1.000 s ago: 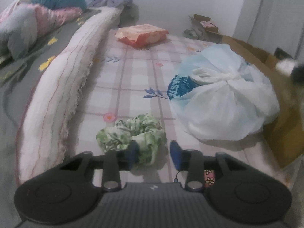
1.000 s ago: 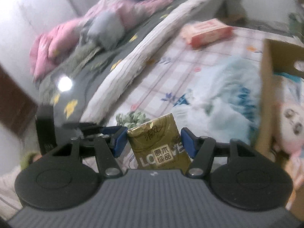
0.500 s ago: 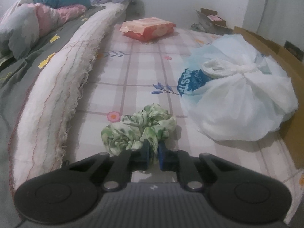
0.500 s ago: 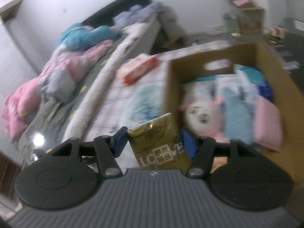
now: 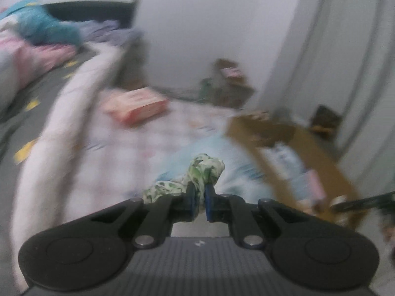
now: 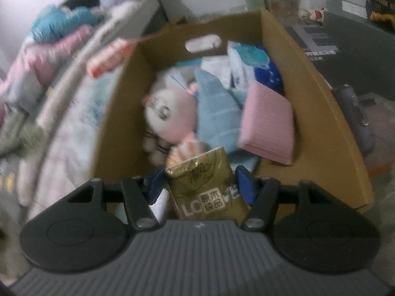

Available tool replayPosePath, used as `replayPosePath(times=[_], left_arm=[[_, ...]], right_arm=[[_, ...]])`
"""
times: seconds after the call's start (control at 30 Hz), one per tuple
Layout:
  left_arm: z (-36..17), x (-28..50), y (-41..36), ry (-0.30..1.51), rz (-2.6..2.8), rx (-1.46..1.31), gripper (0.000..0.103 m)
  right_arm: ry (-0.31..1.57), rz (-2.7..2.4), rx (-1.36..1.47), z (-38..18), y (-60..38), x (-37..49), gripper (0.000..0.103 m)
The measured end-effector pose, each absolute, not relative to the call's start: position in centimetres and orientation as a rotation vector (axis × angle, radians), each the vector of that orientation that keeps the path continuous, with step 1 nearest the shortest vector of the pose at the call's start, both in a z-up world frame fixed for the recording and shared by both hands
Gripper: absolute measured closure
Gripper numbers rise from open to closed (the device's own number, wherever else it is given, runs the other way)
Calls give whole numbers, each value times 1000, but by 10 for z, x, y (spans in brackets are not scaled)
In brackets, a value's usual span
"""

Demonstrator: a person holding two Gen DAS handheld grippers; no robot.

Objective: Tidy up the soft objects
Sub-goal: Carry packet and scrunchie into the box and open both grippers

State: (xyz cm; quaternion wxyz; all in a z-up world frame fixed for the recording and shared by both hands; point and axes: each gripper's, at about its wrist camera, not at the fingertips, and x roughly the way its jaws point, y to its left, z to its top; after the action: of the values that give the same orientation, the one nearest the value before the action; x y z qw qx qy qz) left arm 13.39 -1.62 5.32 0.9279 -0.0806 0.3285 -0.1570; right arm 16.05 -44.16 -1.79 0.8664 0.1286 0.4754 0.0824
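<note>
My left gripper (image 5: 199, 197) is shut on a green-and-white patterned cloth (image 5: 197, 172) and holds it in the air above the checked bed sheet (image 5: 138, 153). My right gripper (image 6: 200, 182) is shut on a gold tissue pack (image 6: 207, 187) and holds it over the near end of the open cardboard box (image 6: 318, 91). The box holds a pink plush toy (image 6: 167, 113), a blue towel (image 6: 217, 113), a pink pad (image 6: 266, 123) and white-blue packs (image 6: 249, 69). The box also shows in the left wrist view (image 5: 328, 162), blurred.
A red-orange wipes pack (image 5: 135, 106) lies on the sheet at the back. A pale blue plastic bag (image 5: 237, 172) sits left of the box. Piled bedding (image 5: 37, 37) and a white rolled blanket (image 5: 74, 113) run along the left. Dark furniture (image 6: 358, 34) stands right of the box.
My left gripper closed on the green cloth and lifted it off the sheet, swinging right toward the box. My right gripper carried the tissue pack closer over the box.
</note>
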Motion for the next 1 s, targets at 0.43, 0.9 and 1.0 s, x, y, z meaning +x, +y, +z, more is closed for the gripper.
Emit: replayPosePath(times=[0.43,0.9,1.0], left_arm=[[54,180,-185,767,-663,-16,94],[-16,213,-352,1024,-888,78,80],[-36,215,-357,1099,-839,61,68]], right_arm=[[1028,199,304,-30,-470,167,38],[673,60,639,-3,-552,48,34],[651,41,703,-15,-562,35,33]])
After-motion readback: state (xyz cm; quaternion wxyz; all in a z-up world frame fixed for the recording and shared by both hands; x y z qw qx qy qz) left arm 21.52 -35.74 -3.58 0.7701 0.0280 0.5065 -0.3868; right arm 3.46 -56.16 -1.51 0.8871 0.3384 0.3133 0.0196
